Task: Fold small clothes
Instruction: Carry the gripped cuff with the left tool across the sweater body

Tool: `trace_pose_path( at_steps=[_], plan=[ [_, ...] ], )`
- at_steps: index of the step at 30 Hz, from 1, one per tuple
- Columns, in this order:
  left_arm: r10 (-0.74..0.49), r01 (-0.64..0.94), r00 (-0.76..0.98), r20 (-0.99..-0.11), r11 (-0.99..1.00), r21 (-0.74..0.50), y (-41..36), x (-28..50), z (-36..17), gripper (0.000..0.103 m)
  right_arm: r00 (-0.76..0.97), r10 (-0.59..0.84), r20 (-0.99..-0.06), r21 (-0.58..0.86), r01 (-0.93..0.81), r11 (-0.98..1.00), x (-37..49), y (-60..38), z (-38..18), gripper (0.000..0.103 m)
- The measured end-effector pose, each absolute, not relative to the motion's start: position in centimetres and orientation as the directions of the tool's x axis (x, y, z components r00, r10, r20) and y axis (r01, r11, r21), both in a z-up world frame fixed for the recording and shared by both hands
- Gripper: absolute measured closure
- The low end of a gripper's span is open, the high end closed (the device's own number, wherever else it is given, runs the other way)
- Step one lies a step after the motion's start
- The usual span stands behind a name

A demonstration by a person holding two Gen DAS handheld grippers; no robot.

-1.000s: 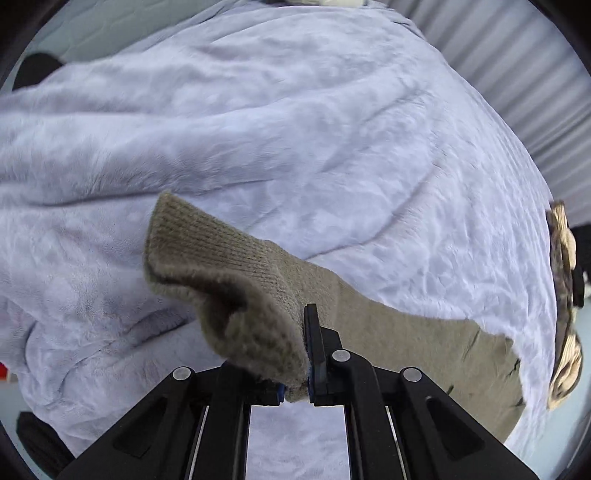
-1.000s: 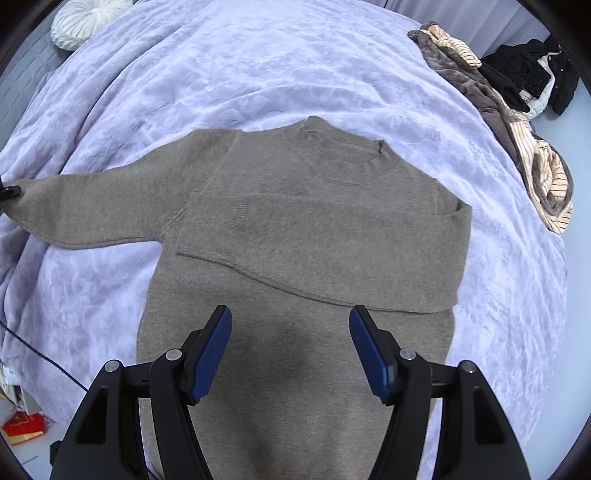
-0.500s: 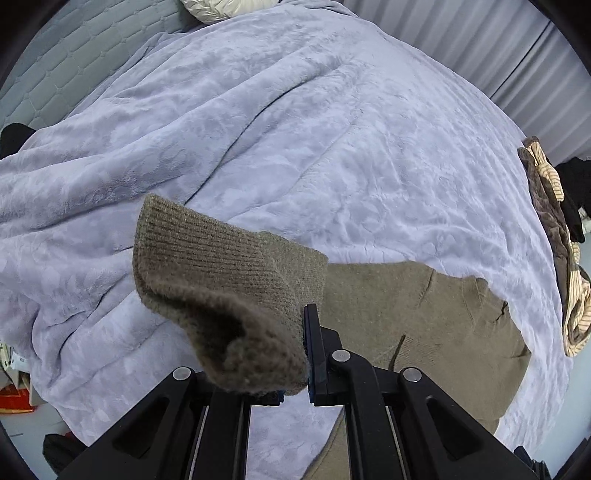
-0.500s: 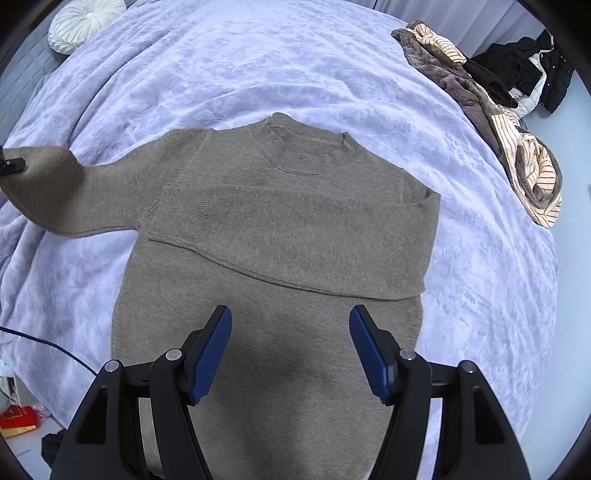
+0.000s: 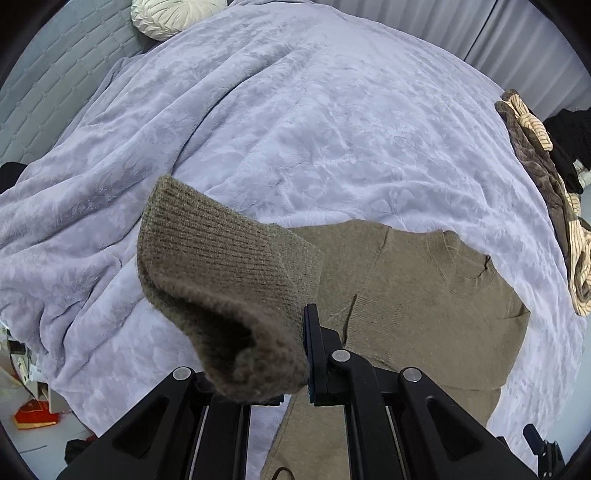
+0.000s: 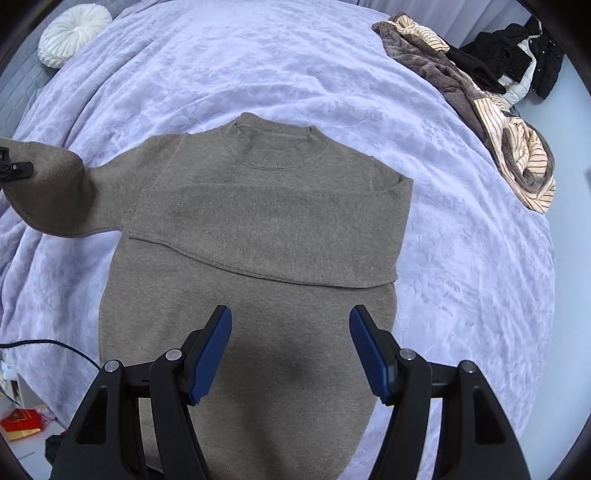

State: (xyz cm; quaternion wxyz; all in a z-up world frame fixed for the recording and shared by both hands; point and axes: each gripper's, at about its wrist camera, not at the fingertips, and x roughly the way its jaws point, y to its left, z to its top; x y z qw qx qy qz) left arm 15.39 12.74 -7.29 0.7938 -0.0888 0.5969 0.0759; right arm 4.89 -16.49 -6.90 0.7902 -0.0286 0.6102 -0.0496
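- Right then, my left gripper (image 5: 295, 350) was clamped hard on the ribbed cuff (image 5: 221, 280) of the olive-brown sweater (image 6: 258, 236), its jaws pinched together with the knit bunched between them.
- That cuff hung lifted off the lilac bedspread (image 5: 295, 129), curling open like a little mouth just in front of my fingers.
- My right gripper (image 6: 291, 350) hovered over the lower body of the sweater with its blue pads (image 6: 212, 354) set wide apart and nothing between them.
- The sweater lay flat on the bedspread, neckline pointing away from me, near the middle of the bed.
- One sleeve (image 6: 273, 236) was already folded straight across the sweater's chest, ending at its far side seam.
- The other sleeve (image 6: 62, 192) stretched out from the sweater's shoulder toward my left gripper, raised where I held it.
- A round white cushion (image 6: 74, 33) sat well beyond the sweater, up near the head of the bed.
- A heap of brown and striped clothes (image 6: 491, 122) lay at the bed's edge, well apart from the sweater, with black garments (image 6: 517, 55) just past them.
- A red packet (image 6: 22, 424) lay on the floor below the bedspread's hanging edge.
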Motion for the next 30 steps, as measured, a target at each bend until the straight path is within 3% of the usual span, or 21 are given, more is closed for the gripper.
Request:
trace_pose_path(
  at_steps=[30],
  plan=[
    [0.088,-0.034,0.283,-0.955,0.996,0.082,-1.5,14.4,-5.6,0.094,0.265,-0.016,-0.964,-0.009,0.029,1.0,5.2,-22.6,-8.2,0.033]
  ],
)
